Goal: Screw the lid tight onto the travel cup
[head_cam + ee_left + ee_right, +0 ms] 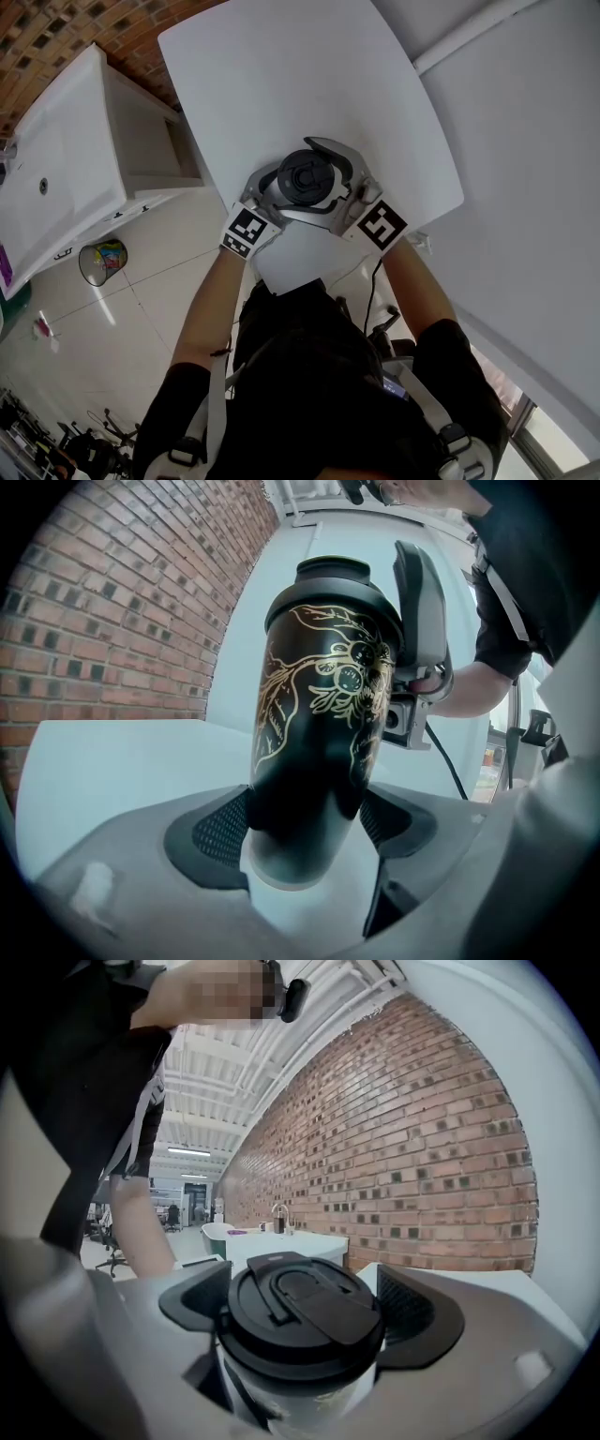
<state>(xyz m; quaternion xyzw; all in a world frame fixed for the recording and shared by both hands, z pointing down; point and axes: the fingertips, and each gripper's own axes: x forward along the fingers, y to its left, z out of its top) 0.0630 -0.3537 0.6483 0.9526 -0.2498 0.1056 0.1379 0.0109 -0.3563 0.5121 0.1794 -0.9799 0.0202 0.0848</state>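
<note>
Head view looks steeply down on the cup [305, 178], which stands upright near the middle of the white desk [281, 75] with its lid [304, 174] already on top. The left claw [270, 187] comes at it from the near left and the right claw [339, 183] from the near right, so the cup sits between the two, about equally near to each. In the left gripper view the left claw [305, 822] is closed on the cup's lower body, with both pads pressed against the black wall below the gold pattern. In the right gripper view the right claw [298, 1321] stands wide, and its pads seem to touch the lid's rim on either side, which reads as a grip on the lid. The cup's long axis runs straight up from the desk, and the right claw reaches in almost level, across that axis. Any tightening turn therefore has to go about that upright line while the left claw holds the body steady.
</note>
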